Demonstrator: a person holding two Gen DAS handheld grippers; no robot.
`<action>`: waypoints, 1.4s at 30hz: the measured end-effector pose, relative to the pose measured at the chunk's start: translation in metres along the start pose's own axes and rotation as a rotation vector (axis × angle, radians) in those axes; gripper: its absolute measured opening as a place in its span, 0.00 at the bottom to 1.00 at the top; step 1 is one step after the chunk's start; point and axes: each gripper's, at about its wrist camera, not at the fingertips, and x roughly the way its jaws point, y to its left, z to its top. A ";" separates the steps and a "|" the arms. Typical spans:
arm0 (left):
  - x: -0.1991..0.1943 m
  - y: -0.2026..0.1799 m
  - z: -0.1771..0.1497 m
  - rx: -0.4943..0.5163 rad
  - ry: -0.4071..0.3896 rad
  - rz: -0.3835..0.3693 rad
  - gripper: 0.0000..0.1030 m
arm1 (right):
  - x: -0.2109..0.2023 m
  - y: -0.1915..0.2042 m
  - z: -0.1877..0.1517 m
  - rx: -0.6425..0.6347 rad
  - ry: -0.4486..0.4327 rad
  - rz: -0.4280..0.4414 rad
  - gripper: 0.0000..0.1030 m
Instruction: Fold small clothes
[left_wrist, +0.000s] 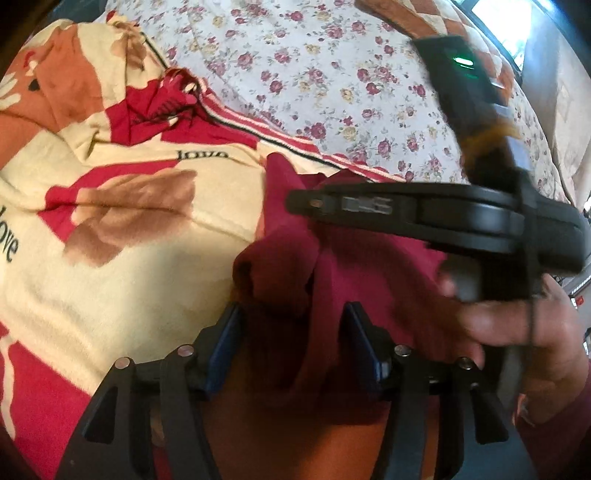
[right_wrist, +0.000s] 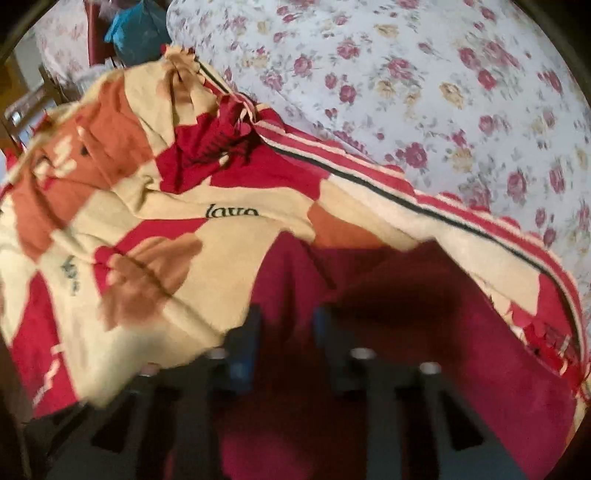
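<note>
- Across both wrist views spreads a cream, red and orange blanket (left_wrist: 140, 258) printed with handprints and the word "love", lying on a white floral bedsheet (left_wrist: 332, 74).
- On that blanket, toward 5 o'clock in the left wrist view, lies a dark red garment (left_wrist: 354, 266), bunched into folds; in the right wrist view the same cloth (right_wrist: 424, 350) fills the lower middle and right.
- At 6 o'clock in the left wrist view, the left gripper (left_wrist: 293, 314) points down at the garment with its blue pads about half apart; a fold of red cloth sits between them, but whether the pads press on it cannot be told.
- From 3 o'clock in that view, the right gripper (left_wrist: 303, 203) reaches sideways over the garment, held by a hand (left_wrist: 524, 332) with a dark red sleeve (left_wrist: 561, 435) at the wrist.
- Seen from its own camera, the right gripper (right_wrist: 286, 321) stands with its jaws narrow, red cloth in the gap; the picture is blurred, so a firm pinch cannot be confirmed.
- At 11 o'clock in the right wrist view, a blue bundle (right_wrist: 136, 26) sits beyond the blanket's far edge.
</note>
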 end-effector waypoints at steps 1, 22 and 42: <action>0.001 -0.002 0.001 0.007 -0.003 -0.010 0.36 | -0.007 -0.005 -0.002 0.010 -0.009 0.024 0.14; -0.019 -0.030 0.005 0.149 -0.113 -0.181 0.05 | 0.003 -0.031 0.015 0.167 0.112 0.071 0.77; -0.005 -0.041 -0.008 0.186 -0.057 -0.053 0.04 | -0.038 -0.061 -0.007 0.181 -0.018 0.125 0.19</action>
